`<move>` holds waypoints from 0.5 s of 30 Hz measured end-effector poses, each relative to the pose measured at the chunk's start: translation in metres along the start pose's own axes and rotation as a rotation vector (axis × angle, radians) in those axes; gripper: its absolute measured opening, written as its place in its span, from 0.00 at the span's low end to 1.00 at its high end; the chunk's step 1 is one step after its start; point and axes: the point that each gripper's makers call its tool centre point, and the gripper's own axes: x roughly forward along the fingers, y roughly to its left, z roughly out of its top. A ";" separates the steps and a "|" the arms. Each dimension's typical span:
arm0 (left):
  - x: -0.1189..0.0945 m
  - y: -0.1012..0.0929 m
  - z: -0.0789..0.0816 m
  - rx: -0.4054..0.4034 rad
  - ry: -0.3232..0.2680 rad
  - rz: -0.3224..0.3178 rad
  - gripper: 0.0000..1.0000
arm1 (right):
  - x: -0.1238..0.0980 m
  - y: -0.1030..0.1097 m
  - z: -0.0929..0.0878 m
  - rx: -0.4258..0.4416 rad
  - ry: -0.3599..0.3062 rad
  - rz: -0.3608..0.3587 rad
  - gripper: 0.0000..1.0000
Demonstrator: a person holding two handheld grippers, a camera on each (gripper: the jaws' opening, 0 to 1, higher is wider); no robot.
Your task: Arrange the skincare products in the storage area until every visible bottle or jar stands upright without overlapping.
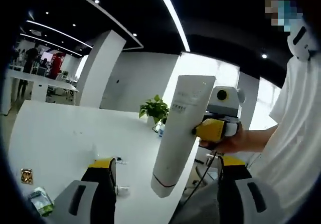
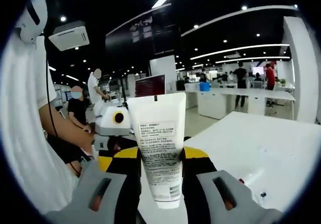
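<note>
In the right gripper view, the right gripper [image 2: 160, 156] has its jaws closed on a white squeeze tube [image 2: 159, 146]. The tube stands between the two yellow-tipped jaws with its flat crimped end up and its cap end down, the printed label facing the camera. Both jaws press against the tube's sides at about its middle, and the cap end reaches down below the jaw tips. Past the jaws to the right lies the white desk [image 2: 261, 144], with a few small items on it near the right jaw, too small to tell. To the left of the jaws stands the person [image 2: 25, 134] in a white shirt.

In the left gripper view, the same tube [image 1: 181, 134] hangs in the air ahead of and between the left gripper's [image 1: 168, 171] own jaws, lifted clear of the desk [image 1: 65, 139]. It tilts a little, crimped end up and to the right, cap end down. The right gripper [image 1: 213, 129] comes in from the right and grips the tube by its side, a hand [image 1: 233, 141] behind it. The left gripper's jaws stand wide apart with nothing between them. Left of the left jaw, on the desk, lie a small green packet [image 1: 41, 201] and a small brown packet [image 1: 26, 175]. Beyond the tube a potted plant [image 1: 154, 108] stands at the far edge of the desk.
</note>
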 end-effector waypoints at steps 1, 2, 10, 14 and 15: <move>0.001 0.000 0.000 -0.013 0.008 -0.001 0.85 | 0.000 0.001 0.001 0.006 -0.001 0.016 0.28; 0.002 -0.001 0.001 -0.010 0.010 -0.008 0.85 | 0.000 0.005 0.002 0.016 -0.004 0.052 0.28; 0.009 -0.025 0.013 -0.069 0.000 -0.171 0.79 | 0.001 0.026 0.013 0.084 -0.021 0.204 0.28; 0.008 -0.043 0.007 -0.051 0.054 -0.265 0.66 | -0.002 0.037 0.018 0.117 -0.039 0.271 0.28; 0.006 -0.049 0.002 -0.040 0.083 -0.295 0.59 | -0.004 0.039 0.019 0.132 -0.045 0.295 0.28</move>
